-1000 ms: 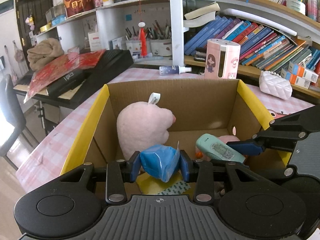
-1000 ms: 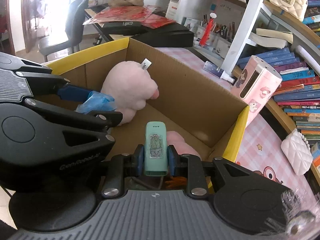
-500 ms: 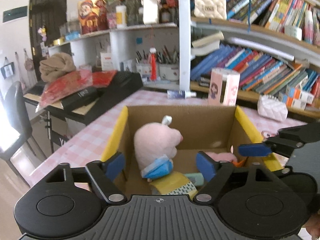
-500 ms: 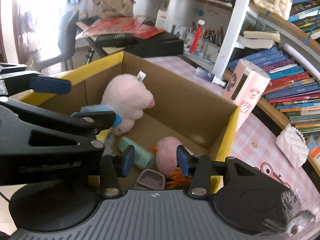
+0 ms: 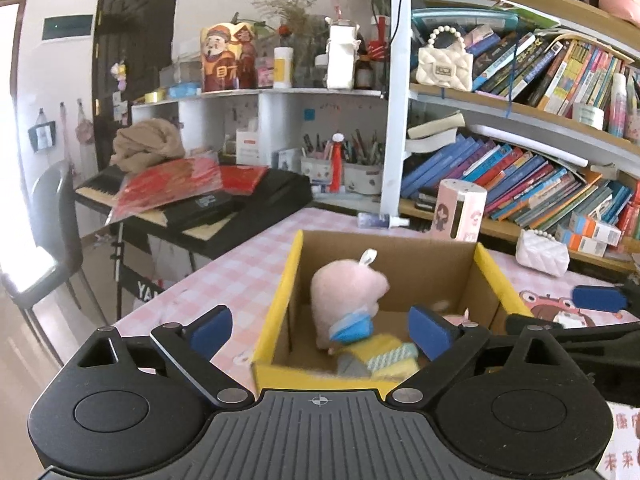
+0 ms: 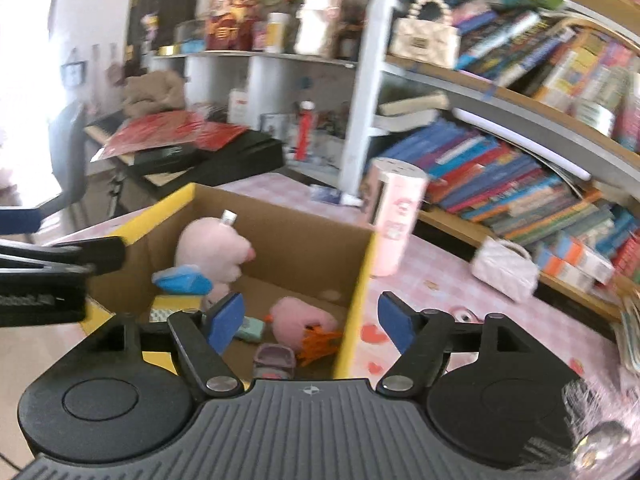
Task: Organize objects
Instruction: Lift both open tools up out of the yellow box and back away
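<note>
In the left wrist view, the left gripper (image 5: pixel 320 330) is hanging above the near rim of the cardboard box (image 5: pixel 400 258), its fingers (image 5: pixel 210 330) spreading wide and still opening, with nothing between them. The box is sitting on the pink checked counter (image 5: pixel 240 276). Behind it a pink dispenser (image 5: pixel 460 210) is standing upright and a small spray bottle (image 5: pixel 382 221) is lying on its side, both near the bookshelf (image 5: pixel 520 184). A white quilted purse (image 5: pixel 542 251) is resting to the right, and a black keyboard (image 5: pixel 224 208) under red papers is crowding the left. One finger of the right gripper (image 5: pixel 598 299) is poking in from the right edge. Inside the box a pink plush (image 5: pixel 346 296) is leaning, with a blue pouch (image 5: pixel 354 328) against its front and a yellow packet (image 5: pixel 380 354) beside that; the box floor further right is hidden by the finger.

In the right wrist view, blurred, the right gripper (image 6: pixel 310 318) is hovering over the box's near right corner, its fingers (image 6: pixel 226 316) opening and holding nothing. This view is showing what the other is hiding: a mint green case (image 6: pixel 250 329) lying on the floor of the box, a second pink plush (image 6: pixel 302 320) with orange feet, and a purple-grey item (image 6: pixel 274 358) nearest the camera. The left gripper's arm is crossing the left edge, covering part of the box rim.
</note>
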Tool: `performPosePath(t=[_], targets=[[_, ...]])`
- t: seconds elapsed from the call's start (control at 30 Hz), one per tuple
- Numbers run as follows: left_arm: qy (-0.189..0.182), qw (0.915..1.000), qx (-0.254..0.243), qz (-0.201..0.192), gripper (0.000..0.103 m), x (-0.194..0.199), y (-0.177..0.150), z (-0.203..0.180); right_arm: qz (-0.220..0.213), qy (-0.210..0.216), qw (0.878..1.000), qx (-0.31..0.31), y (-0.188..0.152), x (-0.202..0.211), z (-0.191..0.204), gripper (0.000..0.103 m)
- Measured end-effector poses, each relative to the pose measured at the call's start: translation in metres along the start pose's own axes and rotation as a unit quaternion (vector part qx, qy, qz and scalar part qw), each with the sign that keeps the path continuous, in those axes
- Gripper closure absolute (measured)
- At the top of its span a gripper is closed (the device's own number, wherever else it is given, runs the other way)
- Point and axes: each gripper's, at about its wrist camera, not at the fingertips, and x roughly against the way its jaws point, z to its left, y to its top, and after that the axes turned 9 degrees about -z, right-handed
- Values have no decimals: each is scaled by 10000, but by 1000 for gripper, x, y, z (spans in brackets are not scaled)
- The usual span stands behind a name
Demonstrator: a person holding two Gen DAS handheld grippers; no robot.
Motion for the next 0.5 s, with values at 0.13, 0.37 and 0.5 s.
performPosePath(t=[0.13,0.37,0.5], targets=[[30,9999,-25,145,6,9,-11,8,182,-278,9993,-154,-12,10,5,27],[-19,9988,-264,416,3,29,-30,14,624,-489,9962,-351,-34,28,29,14],[-57,9985,-260,484,3,41,-36,22,703,-502,9958,-288,-40,41,45,12]])
